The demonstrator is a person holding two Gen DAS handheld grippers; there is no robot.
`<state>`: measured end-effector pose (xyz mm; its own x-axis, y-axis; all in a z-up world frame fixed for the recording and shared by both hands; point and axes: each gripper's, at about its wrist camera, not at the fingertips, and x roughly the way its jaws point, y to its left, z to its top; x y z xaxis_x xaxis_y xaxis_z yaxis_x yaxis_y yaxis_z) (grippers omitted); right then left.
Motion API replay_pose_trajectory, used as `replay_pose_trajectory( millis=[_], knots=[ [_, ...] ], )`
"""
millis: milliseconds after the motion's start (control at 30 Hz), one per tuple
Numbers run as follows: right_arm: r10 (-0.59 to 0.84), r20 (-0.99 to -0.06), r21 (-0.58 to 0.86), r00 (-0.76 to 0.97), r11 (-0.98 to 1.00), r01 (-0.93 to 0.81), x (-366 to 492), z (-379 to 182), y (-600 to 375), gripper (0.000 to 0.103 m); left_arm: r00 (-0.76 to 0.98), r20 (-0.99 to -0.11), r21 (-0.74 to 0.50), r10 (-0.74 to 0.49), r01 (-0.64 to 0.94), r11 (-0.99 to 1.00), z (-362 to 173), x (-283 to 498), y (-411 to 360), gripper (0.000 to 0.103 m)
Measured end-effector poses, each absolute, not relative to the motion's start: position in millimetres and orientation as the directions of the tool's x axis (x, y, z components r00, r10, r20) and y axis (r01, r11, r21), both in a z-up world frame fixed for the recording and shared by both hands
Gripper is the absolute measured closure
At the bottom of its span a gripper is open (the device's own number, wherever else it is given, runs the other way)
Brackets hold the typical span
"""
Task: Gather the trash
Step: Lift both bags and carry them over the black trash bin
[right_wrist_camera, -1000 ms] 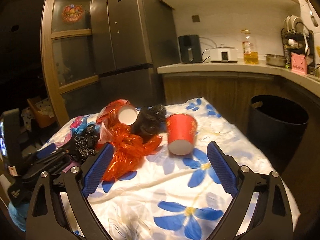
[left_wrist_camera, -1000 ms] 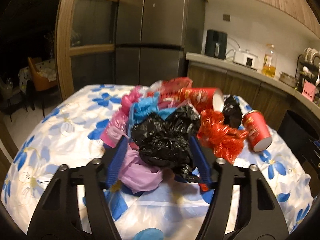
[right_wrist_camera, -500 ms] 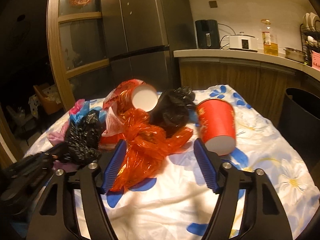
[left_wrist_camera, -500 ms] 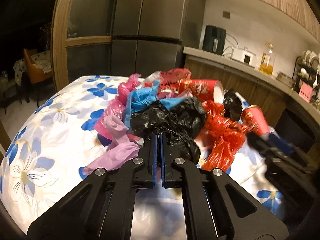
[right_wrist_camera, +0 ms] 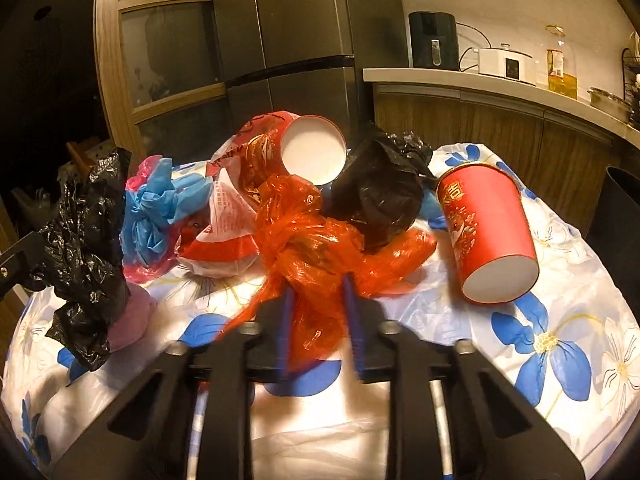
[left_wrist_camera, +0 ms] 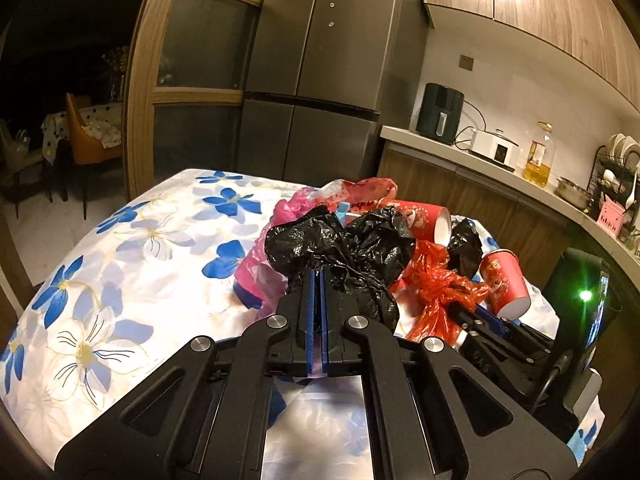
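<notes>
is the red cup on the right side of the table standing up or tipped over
Tipped over. The red cup lies on its side on the table, its white open mouth facing the camera, beside the red bag.

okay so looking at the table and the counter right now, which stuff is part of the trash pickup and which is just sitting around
Trash job:
- black bag, in left tool
- red bag, between right tool fingers, which have just been closing
- red cups
- blue bag
- dark bin

Just sitting around:
- oil bottle
- air fryer
- fridge
</notes>
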<state>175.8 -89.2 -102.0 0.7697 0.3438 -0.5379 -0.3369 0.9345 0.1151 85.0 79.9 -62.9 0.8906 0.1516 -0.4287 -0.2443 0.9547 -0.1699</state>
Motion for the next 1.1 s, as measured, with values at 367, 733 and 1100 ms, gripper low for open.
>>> replay_pose_trajectory(
  millis=[367,733,1100],
  knots=[
    [0.369,-0.437,0.145,0.82,0.929,-0.341,127,-59,-129,0.091,0.92,-0.366,-0.176,0.14,-0.216,0.96,-39,68,70,0.102],
    [0.28,-0.345,0.131,0.896,0.959,-0.25,95,-18,-196,0.092,0.946,-0.322,-0.153,0.033,-0.086,0.985,-15,80,13,0.102],
    [0.121,-0.275,0.117,0.954,0.989,-0.092,93,6,-271,0.092,0.953,-0.278,-0.122,-0.118,0.087,0.989,6,111,-68,0.102]
  ],
)
